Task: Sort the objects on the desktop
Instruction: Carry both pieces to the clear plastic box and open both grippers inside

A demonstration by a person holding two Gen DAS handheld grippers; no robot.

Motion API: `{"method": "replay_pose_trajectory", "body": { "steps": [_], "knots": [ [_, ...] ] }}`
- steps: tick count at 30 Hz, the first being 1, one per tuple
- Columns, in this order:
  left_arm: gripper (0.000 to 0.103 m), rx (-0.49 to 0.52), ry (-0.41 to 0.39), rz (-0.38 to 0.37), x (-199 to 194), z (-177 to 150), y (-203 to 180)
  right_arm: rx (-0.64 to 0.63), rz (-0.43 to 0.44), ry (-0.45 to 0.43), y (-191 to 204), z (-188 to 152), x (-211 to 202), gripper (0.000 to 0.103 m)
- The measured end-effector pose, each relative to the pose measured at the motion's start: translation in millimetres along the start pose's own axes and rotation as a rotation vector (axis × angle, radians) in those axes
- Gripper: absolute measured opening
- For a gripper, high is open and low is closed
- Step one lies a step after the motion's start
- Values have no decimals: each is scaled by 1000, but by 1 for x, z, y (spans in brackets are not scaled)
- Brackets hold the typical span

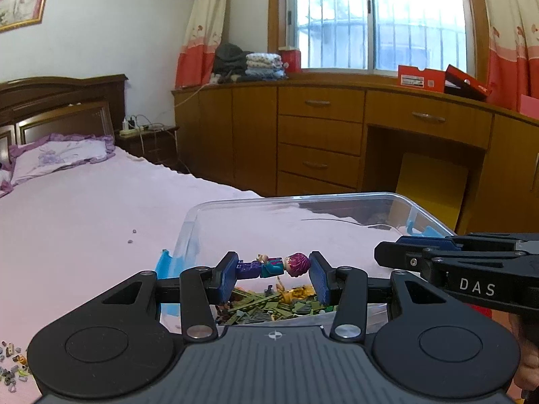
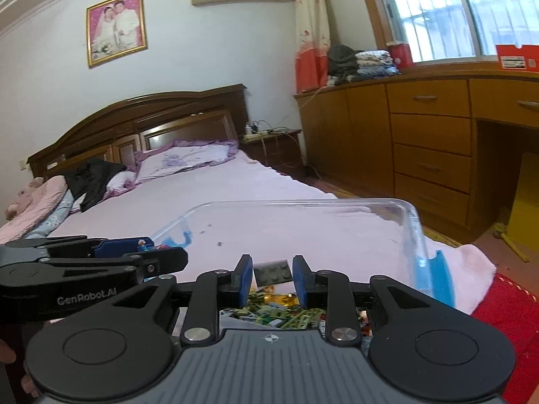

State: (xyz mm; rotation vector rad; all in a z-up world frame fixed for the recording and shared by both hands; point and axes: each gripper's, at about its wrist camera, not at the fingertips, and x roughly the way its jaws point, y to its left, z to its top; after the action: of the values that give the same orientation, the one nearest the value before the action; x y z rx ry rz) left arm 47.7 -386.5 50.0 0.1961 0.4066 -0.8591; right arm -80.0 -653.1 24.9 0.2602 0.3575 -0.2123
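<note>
The left tool (image 1: 274, 274) holds a toy figure (image 1: 274, 265) lengthwise, one pad on its feet, the other on its magenta hair. The right tool (image 2: 273, 276) is narrow, clamped on a small grey brick (image 2: 273, 272). Both hang over the near end of a clear plastic bin (image 1: 421, 208) that sits on the bed (image 1: 84, 208), above a heap of green and brown pieces (image 1: 269, 306) already inside.

The figure looks the riskier load. It is pinched end to end, so the hair piece could pop off or the body could swivel out, and it might then land outside the bin's rim. The brick sits tilted between its pads, so a small jolt could flick it away.

The two tools are close, the right one's fingers just beside the left's, so they could knock together and shake either piece loose. More loose bits (image 1: 13, 367) lie on the sheet to the left, still unsorted, and a dropped piece could get lost among them.
</note>
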Motion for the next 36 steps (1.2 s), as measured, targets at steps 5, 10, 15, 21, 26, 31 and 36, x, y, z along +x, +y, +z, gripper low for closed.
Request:
{"method": "replay_pose_trajectory", "body": {
  "steps": [5, 10, 15, 21, 26, 31, 36],
  "knots": [
    [46, 2, 6, -3, 5, 2, -3, 13, -20, 14, -4, -3, 6, 29],
    [46, 1, 20, -2, 10, 1, -4, 11, -28, 19, -5, -2, 9, 29],
    [46, 2, 29, -7, 14, 0, -5, 16, -31, 25, -5, -4, 10, 30],
    [46, 1, 40, -13, 19, -2, -6, 16, -33, 29, -5, -3, 11, 29],
    [46, 2, 45, -11, 22, -3, -7, 3, -40, 27, -3, -3, 12, 29],
    [46, 1, 57, -10, 26, -5, -7, -7, -46, 26, -1, -3, 11, 29],
    [46, -2, 64, -10, 29, -7, -7, -17, -47, 25, 3, -3, 12, 34]
  ]
}}
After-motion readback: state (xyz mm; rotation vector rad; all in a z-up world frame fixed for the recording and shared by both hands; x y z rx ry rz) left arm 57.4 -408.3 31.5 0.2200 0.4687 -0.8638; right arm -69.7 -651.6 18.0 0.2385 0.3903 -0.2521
